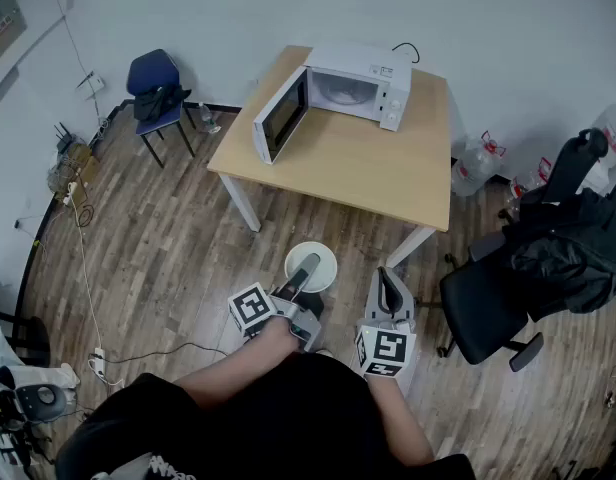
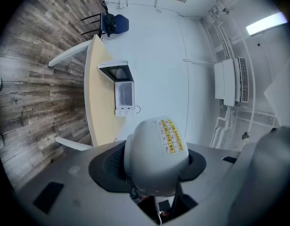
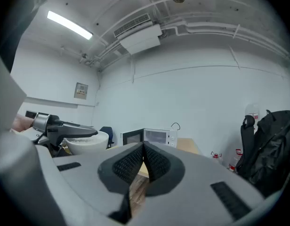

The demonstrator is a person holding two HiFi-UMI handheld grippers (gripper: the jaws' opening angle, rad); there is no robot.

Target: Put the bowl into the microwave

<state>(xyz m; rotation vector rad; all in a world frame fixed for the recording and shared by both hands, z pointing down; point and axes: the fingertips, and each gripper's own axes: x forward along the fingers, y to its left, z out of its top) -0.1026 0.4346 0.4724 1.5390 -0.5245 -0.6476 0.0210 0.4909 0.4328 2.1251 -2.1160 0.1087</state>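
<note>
A white bowl (image 1: pixel 313 265) hangs in the air in front of the person, short of the table's near edge. My left gripper (image 1: pixel 306 272) is shut on its rim. In the left gripper view the bowl's pale underside (image 2: pixel 157 149), with a printed sticker, fills the space between the two dark pads. The white microwave (image 1: pixel 353 86) stands at the far side of the wooden table (image 1: pixel 378 173), with its door (image 1: pixel 278 116) swung open to the left. My right gripper (image 1: pixel 387 276) is beside the bowl, its jaws pressed together with nothing between them (image 3: pixel 143 148).
A blue chair (image 1: pixel 156 90) stands at the far left by the wall. A black office chair (image 1: pixel 488 303) loaded with dark bags (image 1: pixel 573 238) sits close on the right. Water bottles (image 1: pixel 478 163) stand by the table's right leg. Cables and a power strip (image 1: pixel 98 365) lie on the wood floor.
</note>
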